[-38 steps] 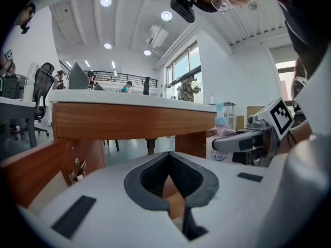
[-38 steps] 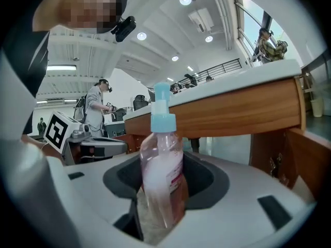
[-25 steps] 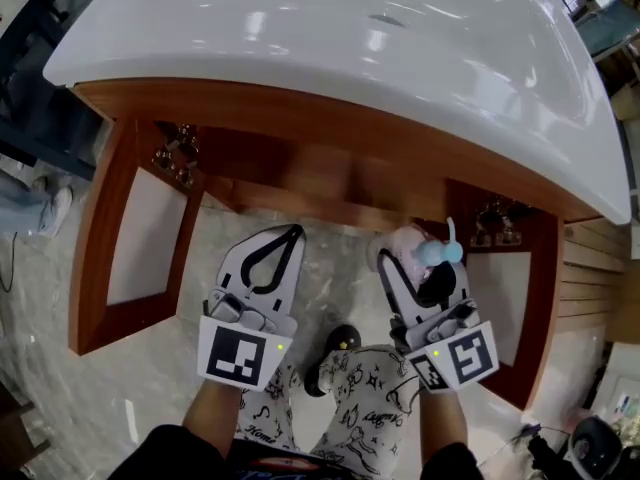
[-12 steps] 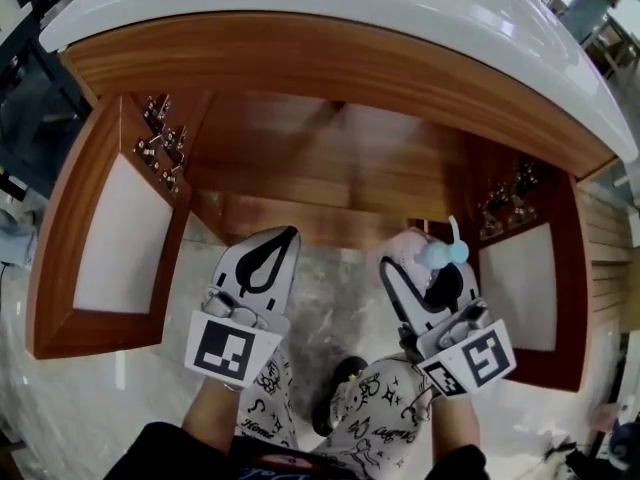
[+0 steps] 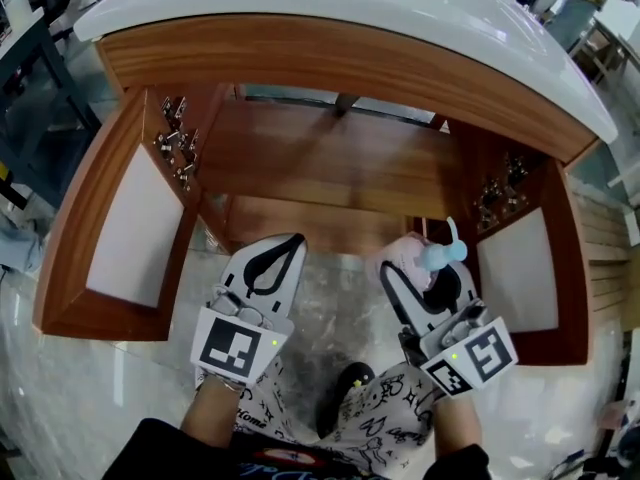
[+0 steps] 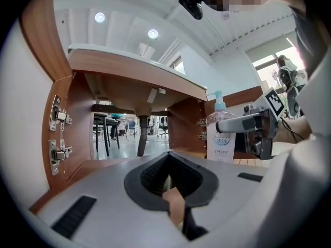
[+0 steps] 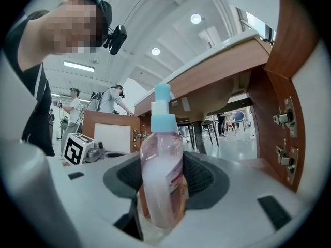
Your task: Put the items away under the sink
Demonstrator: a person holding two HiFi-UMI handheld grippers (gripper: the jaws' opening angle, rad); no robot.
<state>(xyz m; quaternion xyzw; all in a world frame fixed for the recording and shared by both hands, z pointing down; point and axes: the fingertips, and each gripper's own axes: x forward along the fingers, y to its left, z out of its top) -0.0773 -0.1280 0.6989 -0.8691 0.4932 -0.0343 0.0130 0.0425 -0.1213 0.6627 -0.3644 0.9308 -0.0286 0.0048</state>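
A pink pump bottle (image 5: 410, 252) with a blue pump head stands upright between the fingers of my right gripper (image 5: 420, 266), which is shut on it; the right gripper view shows the bottle (image 7: 162, 180) filling the space between the jaws. My left gripper (image 5: 291, 238) is shut and holds nothing. Both grippers hover side by side above the floor, just in front of the open sink cabinet (image 5: 330, 158). From the left gripper view the bottle (image 6: 221, 138) appears to the right, near the cabinet's right side.
Both cabinet doors stand open, the left door (image 5: 130, 228) and the right door (image 5: 520, 268), with metal hinges (image 5: 175, 133) on the side walls. The white sink top (image 5: 350, 8) overhangs. A drain pipe (image 6: 140, 133) drops inside. My legs and a black shoe (image 5: 345, 380) are below.
The view has dropped, so the cabinet's inner wooden shelf now shows under the sink top. Both grippers have sunk a little, with the bottle still held in the right one.
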